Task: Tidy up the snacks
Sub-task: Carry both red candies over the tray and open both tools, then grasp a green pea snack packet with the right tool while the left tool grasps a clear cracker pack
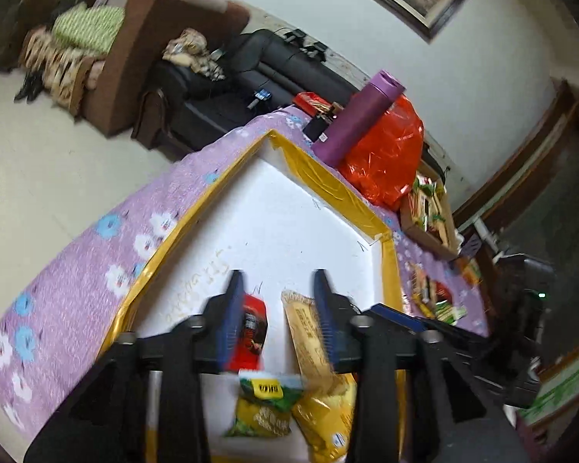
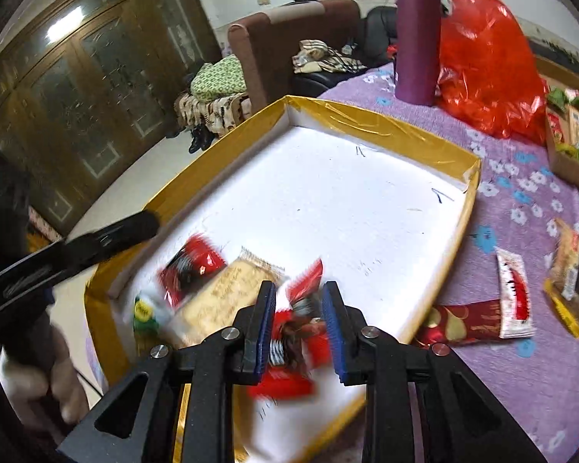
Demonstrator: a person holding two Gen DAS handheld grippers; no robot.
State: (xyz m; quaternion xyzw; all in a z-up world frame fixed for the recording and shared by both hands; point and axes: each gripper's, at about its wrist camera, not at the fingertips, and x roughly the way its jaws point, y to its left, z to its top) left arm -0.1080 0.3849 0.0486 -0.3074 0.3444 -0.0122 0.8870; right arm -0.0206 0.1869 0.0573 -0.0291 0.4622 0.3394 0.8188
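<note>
A white tray with a yellow rim (image 1: 328, 169) (image 2: 366, 119) lies on a purple flowered cloth. In the left wrist view my left gripper (image 1: 278, 276) hovers open over the tray's near end. Below it lie a red packet (image 1: 254, 328), a tan biscuit packet (image 1: 305, 332), a green-and-yellow packet (image 1: 266, 405) and a yellow packet (image 1: 328, 416); its pads press on none of them. In the right wrist view my right gripper (image 2: 299, 289) is shut on a blurred red-and-white snack packet (image 2: 297, 324) above the tray's near corner. The left gripper's black arm (image 2: 96, 239) reaches in from the left.
A purple bottle (image 2: 417, 38) and a red plastic bag (image 2: 482, 65) stand behind the tray. A cardboard box of snacks (image 2: 571, 142) sits at the far right. Several loose packets (image 2: 513, 293) lie on the cloth right of the tray. Sofas stand beyond the table.
</note>
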